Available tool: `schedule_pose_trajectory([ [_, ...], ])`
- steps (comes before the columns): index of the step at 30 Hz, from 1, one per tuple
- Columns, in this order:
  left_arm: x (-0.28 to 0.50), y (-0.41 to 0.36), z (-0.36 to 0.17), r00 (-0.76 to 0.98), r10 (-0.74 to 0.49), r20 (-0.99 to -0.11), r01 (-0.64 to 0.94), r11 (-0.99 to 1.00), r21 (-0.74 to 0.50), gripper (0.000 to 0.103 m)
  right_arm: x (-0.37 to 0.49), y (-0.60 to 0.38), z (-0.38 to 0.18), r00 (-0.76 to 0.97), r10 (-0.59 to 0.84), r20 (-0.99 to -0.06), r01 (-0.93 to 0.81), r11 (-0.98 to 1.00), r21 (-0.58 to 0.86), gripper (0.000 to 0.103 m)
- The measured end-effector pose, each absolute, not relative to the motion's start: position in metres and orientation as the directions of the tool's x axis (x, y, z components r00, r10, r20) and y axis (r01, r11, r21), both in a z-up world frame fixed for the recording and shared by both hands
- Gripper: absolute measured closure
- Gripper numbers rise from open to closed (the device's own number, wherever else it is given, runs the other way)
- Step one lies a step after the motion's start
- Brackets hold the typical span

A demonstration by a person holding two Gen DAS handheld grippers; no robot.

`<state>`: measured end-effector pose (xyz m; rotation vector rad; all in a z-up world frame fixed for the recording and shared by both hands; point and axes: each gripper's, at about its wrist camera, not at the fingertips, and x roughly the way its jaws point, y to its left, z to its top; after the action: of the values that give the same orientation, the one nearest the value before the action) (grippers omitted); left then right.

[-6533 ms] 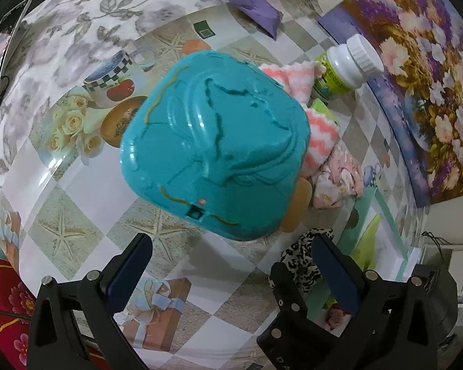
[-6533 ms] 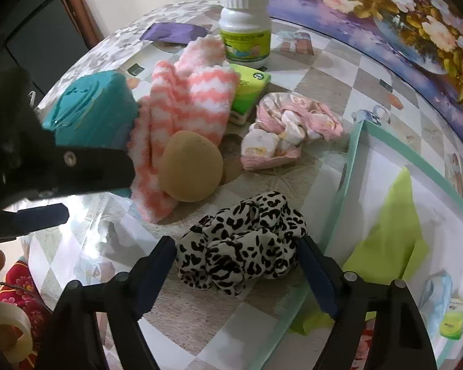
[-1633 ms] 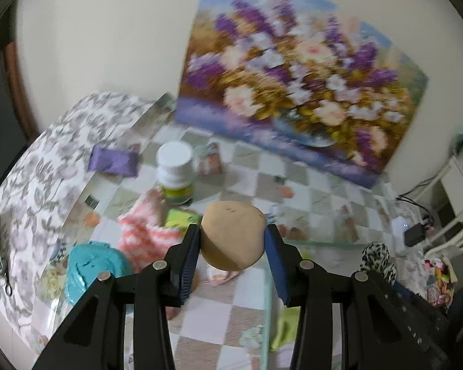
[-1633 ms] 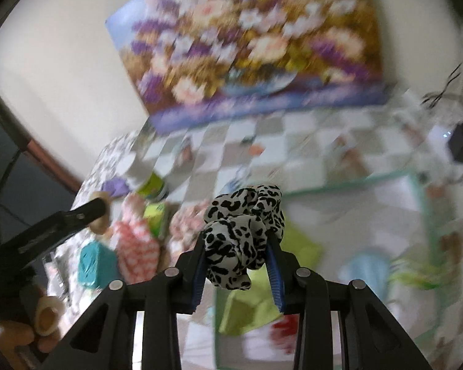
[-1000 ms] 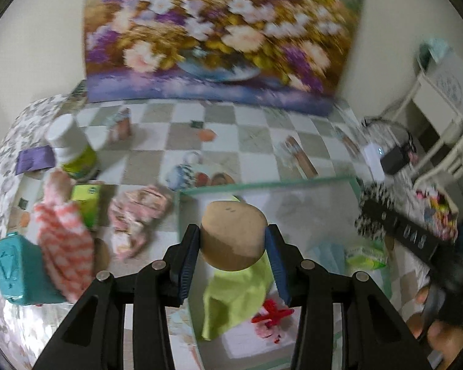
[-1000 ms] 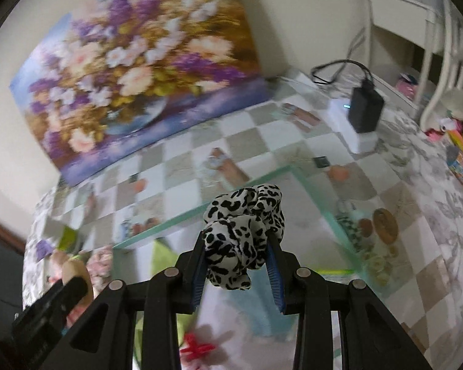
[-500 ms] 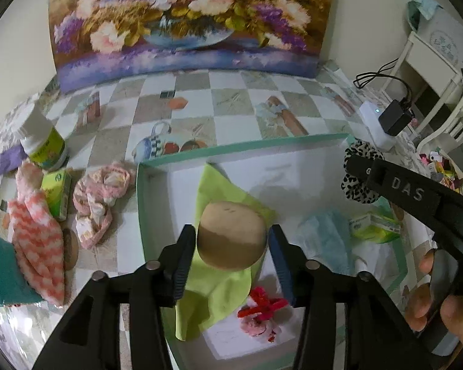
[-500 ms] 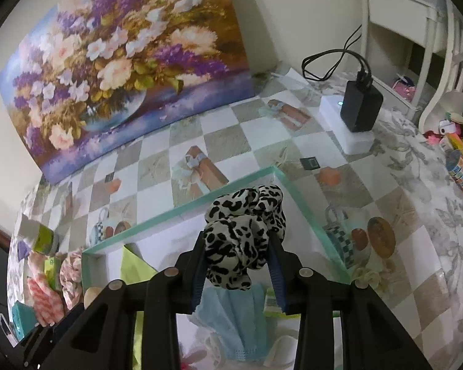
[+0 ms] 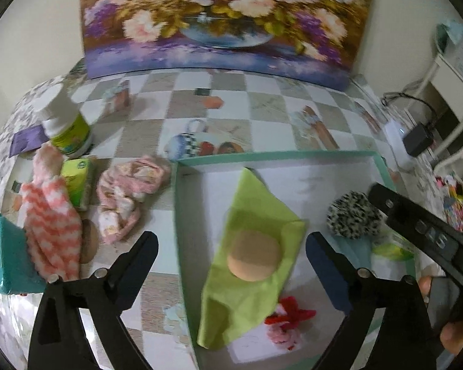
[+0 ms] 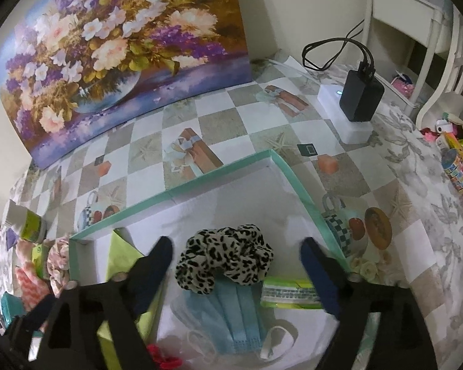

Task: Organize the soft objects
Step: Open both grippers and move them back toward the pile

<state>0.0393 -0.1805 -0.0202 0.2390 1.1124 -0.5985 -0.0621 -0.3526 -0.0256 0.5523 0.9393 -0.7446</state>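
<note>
A tan round sponge lies on a green cloth inside the white tray with a teal rim. My left gripper hangs above it, jaws opening wide, pads clear of the sponge. The leopard-print scrunchie rests in the same tray on a blue face mask. Over it my right gripper is opening too, with its pads apart from the scrunchie. From the left wrist view the scrunchie shows beside the right gripper's black arm.
Left of the tray lie a pink patterned cloth, a pink-and-white striped sock, a green box, a white bottle and a teal case. A floral painting leans at the back. A charger sits right.
Both grippers went from shut to wide open. The sponge dropped onto the green cloth and the scrunchie dropped onto the face mask in the tray. The left gripper sank a little.
</note>
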Motion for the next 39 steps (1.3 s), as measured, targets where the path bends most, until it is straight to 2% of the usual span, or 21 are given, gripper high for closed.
schedule_pose_trajectory([
  [2, 0.045, -0.176, -0.021, 0.305, -0.322, -0.896, 0.541, 0.833, -0.115, 0.006, -0.063, -0.352, -0.025, 0.375, -0.333, -0.865, 0.772, 0.629, 0.093, 0.0],
  [9, 0.06, -0.159, -0.022, 0.299, -0.266, -0.916, 0.468, 0.878, -0.102, 0.006, -0.059, -0.345, -0.029, 0.356, -0.325, -0.876, 0.76, 0.647, 0.069, 0.0],
  [14, 0.068, -0.146, -0.011, 0.298, -0.272, -0.915, 0.443, 0.889, -0.121, 0.006, -0.054, -0.335, -0.032, 0.33, -0.315, -0.89, 0.746, 0.665, 0.041, 0.0],
  [20, 0.076, -0.128, 0.009, 0.326, -0.226, -0.918, 0.432, 0.899, -0.068, 0.006, -0.047, -0.321, -0.03, 0.324, -0.288, -0.901, 0.736, 0.675, 0.049, 0.0],
  [30, 0.112, -0.065, 0.034, 0.363, -0.218, -0.906, 0.323, 0.941, -0.097, 0.006, -0.027, -0.278, -0.009, 0.39, -0.235, -0.89, 0.65, 0.755, 0.086, 0.0],
  [39, 0.148, 0.013, 0.038, 0.395, -0.13, -0.909, 0.164, 0.984, -0.069, 0.006, 0.001, -0.222, -0.003, 0.423, -0.175, -0.889, 0.521, 0.85, 0.08, 0.0],
])
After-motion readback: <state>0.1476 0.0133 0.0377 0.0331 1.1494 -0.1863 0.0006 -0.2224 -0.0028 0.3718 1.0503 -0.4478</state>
